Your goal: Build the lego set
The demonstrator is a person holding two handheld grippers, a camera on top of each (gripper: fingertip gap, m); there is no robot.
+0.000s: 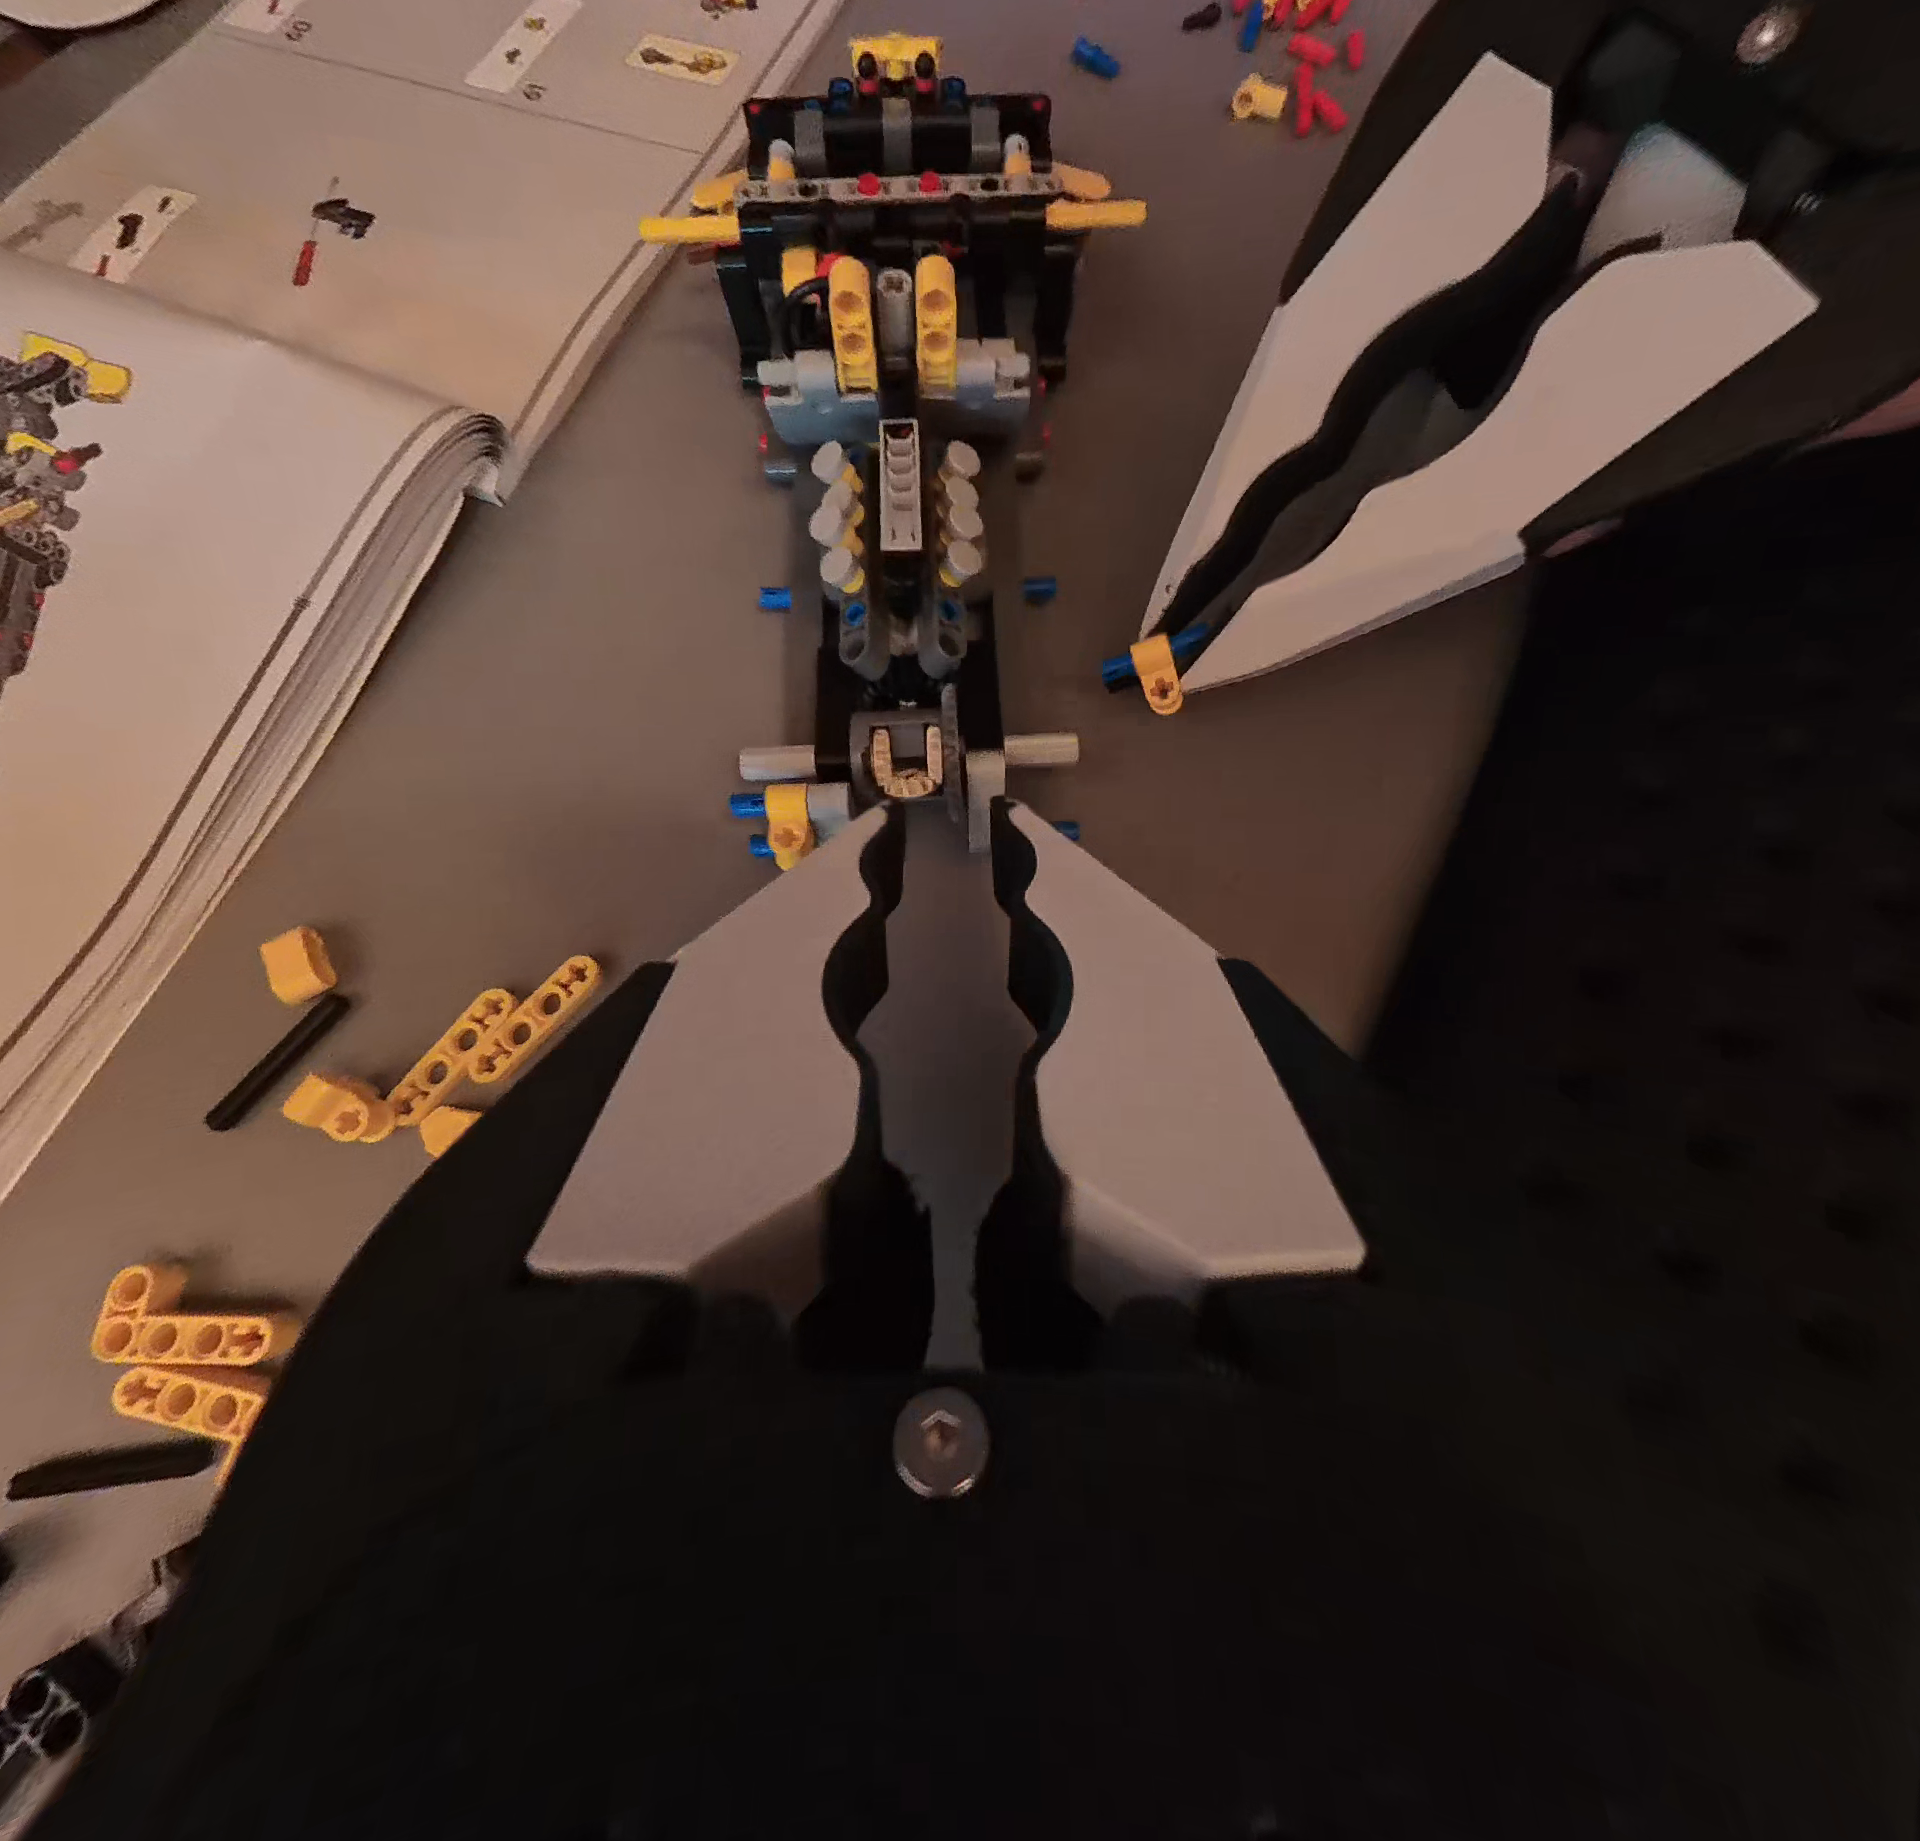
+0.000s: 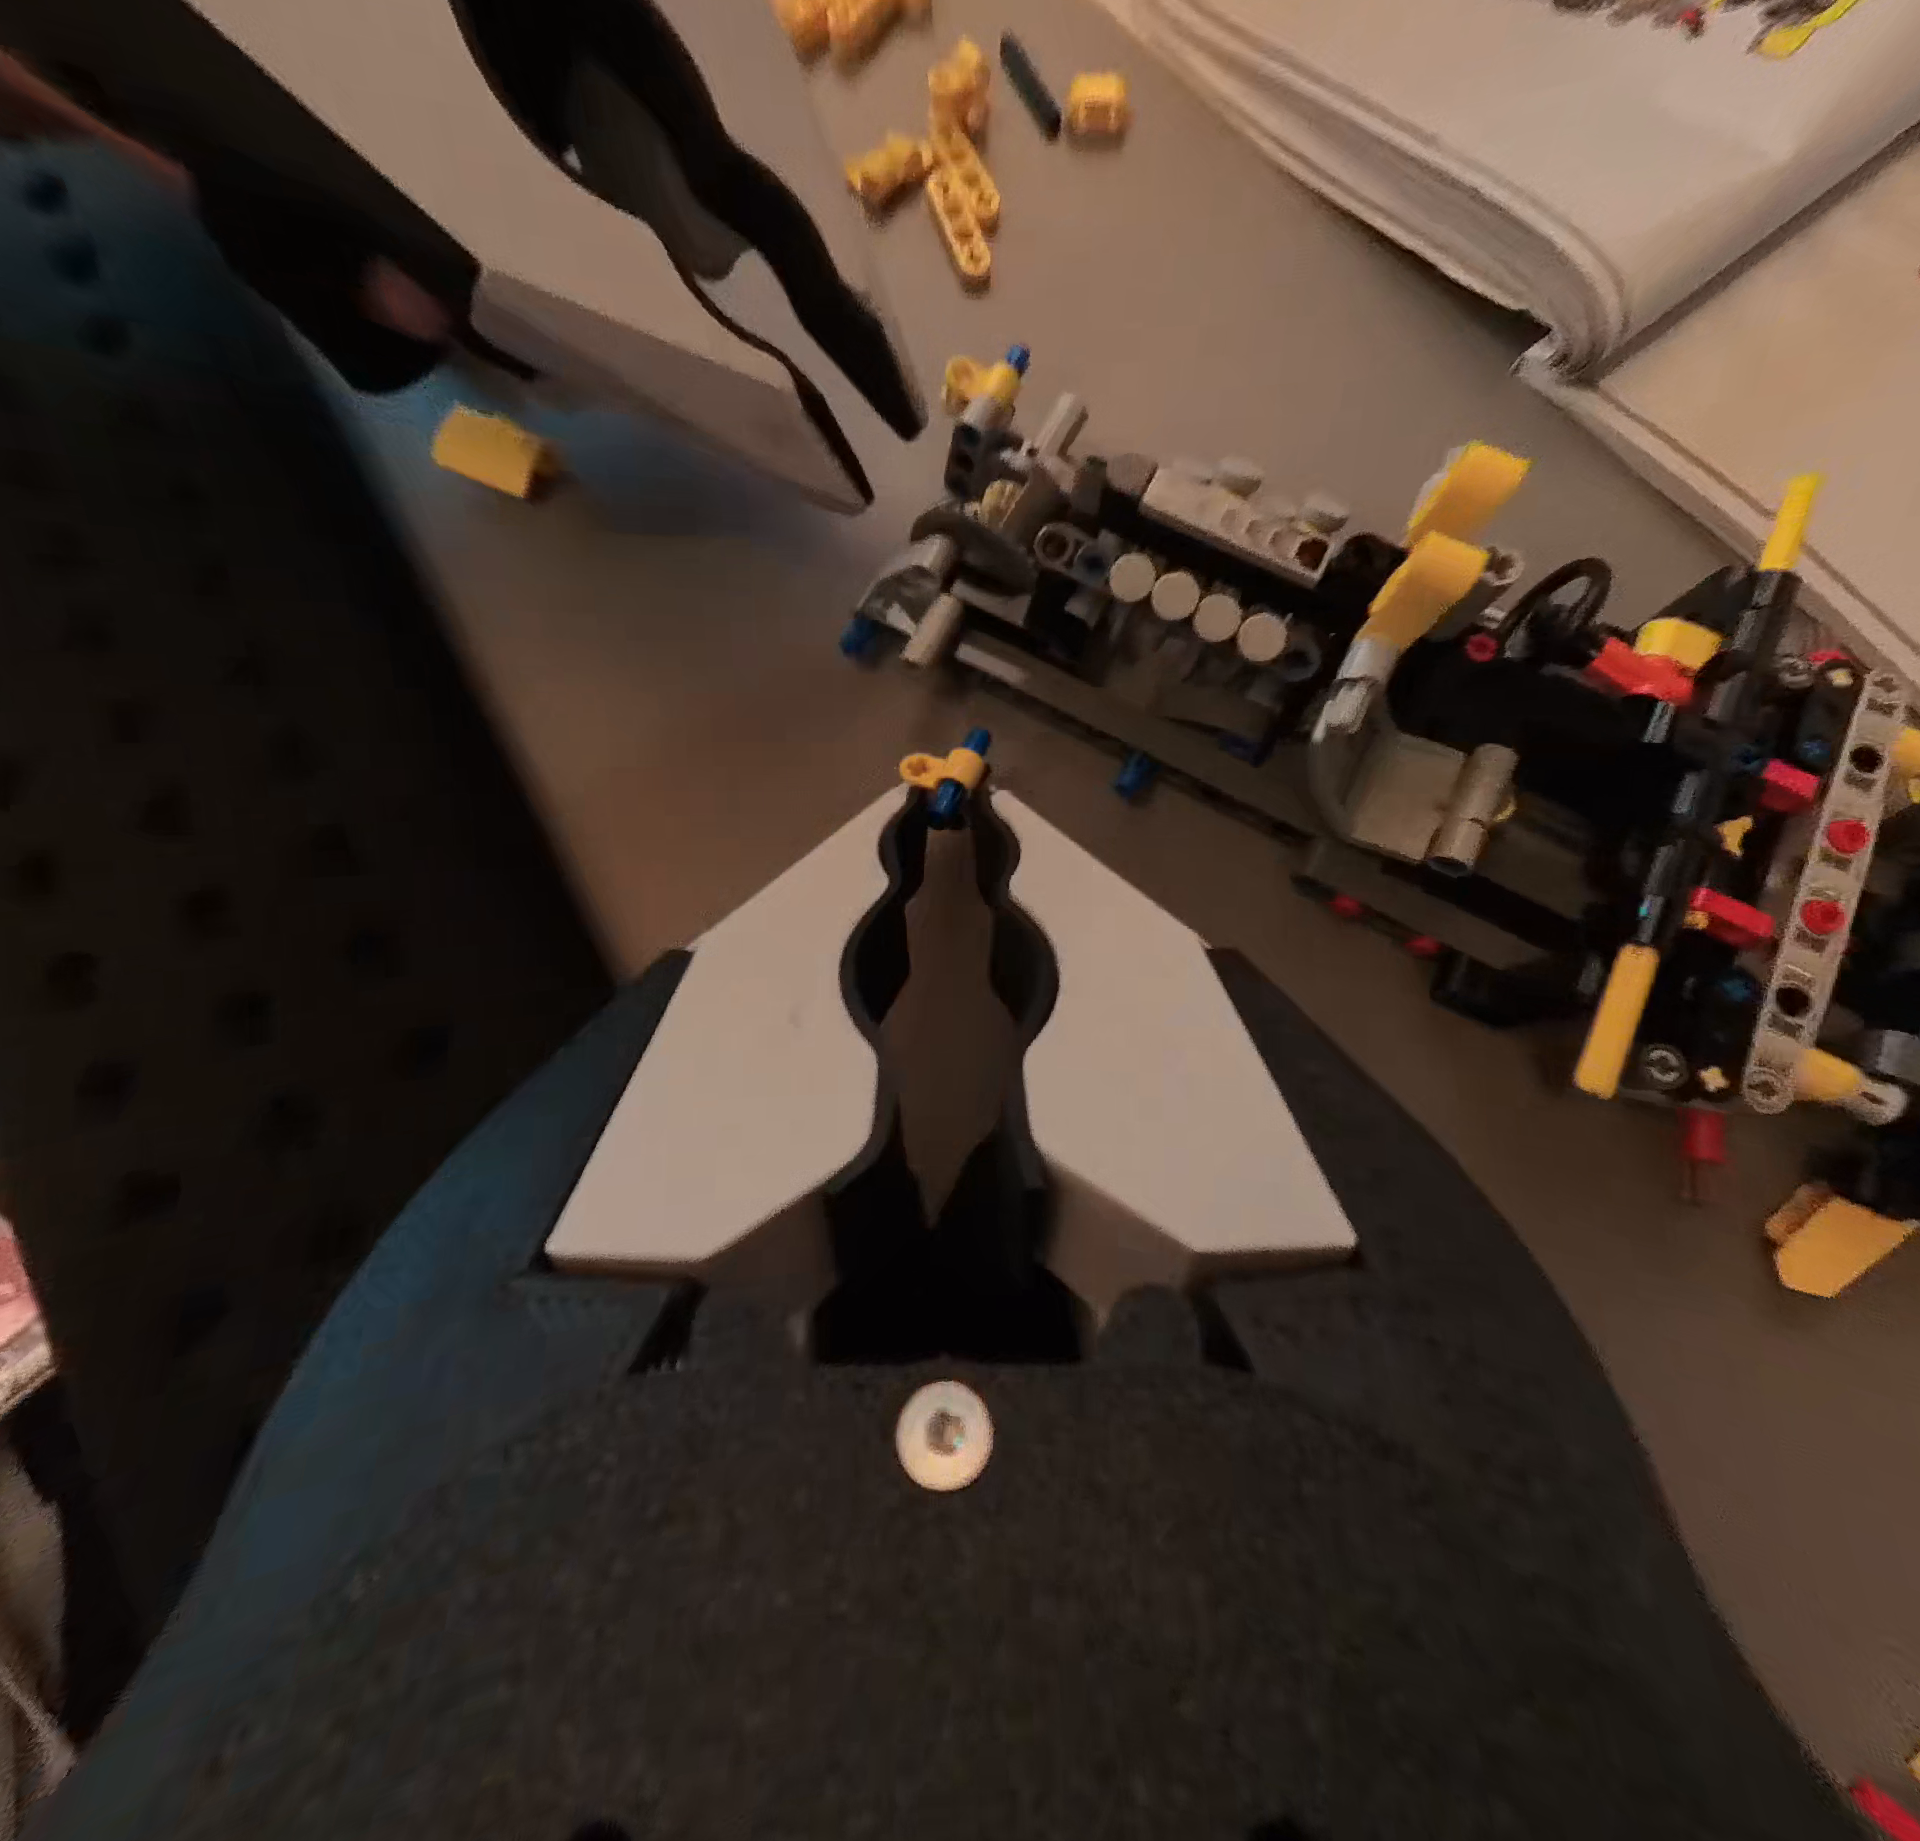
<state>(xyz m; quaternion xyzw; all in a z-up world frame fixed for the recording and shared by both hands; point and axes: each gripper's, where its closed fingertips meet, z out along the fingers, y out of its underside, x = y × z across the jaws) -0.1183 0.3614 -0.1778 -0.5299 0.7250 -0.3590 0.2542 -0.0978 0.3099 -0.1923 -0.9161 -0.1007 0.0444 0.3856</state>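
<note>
On grey table (image 1: pixel 582 711) lay our long lego car frame (image 1: pixel 902 503). Our left gripper (image 1: pixel 943 817) sat at its back end, a bit open, holding nothing. Our right gripper (image 2: pixel 948 792) pinched small yellow-and-blue pin piece (image 2: pixel 945 771) beside frame.

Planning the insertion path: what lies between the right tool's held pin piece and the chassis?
Only bare table, as the right wrist view shows; the right tool holds its yellow-and-blue pin piece clear of the chassis.
</note>
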